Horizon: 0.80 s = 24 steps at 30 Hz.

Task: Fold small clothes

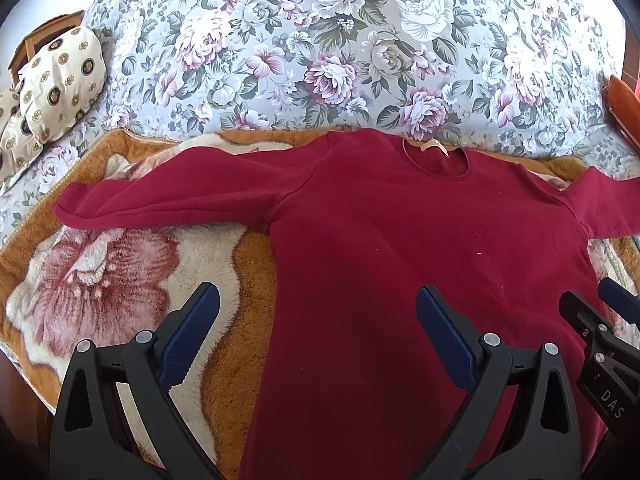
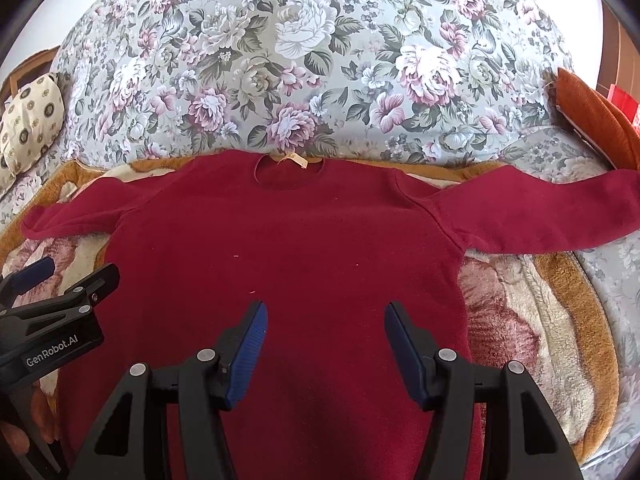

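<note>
A dark red long-sleeved sweater (image 1: 400, 240) lies flat on a fluffy blanket, collar away from me, both sleeves spread out sideways. It also shows in the right wrist view (image 2: 288, 240). My left gripper (image 1: 318, 300) is open and empty, above the sweater's lower left edge. My right gripper (image 2: 324, 316) is open and empty, above the sweater's lower body. Each gripper shows at the edge of the other's view: the right gripper (image 1: 600, 308) and the left gripper (image 2: 76, 276).
The orange and cream fluffy blanket (image 1: 120, 272) lies on a bed with a floral cover (image 1: 320, 48). A patterned cream pillow (image 1: 60, 80) is at the far left. An orange cushion (image 2: 592, 116) is at the far right.
</note>
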Available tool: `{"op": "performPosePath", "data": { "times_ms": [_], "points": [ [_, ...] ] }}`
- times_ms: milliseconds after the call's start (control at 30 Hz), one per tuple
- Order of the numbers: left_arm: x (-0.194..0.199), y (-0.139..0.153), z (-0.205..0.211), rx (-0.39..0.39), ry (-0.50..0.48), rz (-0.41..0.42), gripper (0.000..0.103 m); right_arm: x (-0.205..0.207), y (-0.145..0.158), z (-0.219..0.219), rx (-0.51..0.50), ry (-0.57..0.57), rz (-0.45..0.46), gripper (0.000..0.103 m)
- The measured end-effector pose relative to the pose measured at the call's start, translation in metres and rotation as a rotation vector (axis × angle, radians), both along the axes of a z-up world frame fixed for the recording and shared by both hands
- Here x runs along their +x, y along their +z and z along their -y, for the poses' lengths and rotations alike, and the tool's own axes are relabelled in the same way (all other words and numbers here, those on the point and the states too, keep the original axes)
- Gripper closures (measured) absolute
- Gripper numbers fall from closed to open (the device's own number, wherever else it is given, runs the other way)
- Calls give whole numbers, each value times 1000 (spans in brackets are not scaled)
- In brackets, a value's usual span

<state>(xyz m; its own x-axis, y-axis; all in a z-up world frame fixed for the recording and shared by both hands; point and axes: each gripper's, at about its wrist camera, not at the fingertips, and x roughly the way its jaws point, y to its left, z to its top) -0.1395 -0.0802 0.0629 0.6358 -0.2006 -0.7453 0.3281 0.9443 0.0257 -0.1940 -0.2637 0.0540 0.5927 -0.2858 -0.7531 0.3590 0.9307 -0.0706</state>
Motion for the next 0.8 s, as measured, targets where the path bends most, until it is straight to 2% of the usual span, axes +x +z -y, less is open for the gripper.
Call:
{"op": "performPosePath", "data": {
  "times_ms": [800],
  "points": [
    [7, -7, -5, 4, 23, -14, 4, 30, -5, -18, 14, 44, -1, 44]
  ]
}}
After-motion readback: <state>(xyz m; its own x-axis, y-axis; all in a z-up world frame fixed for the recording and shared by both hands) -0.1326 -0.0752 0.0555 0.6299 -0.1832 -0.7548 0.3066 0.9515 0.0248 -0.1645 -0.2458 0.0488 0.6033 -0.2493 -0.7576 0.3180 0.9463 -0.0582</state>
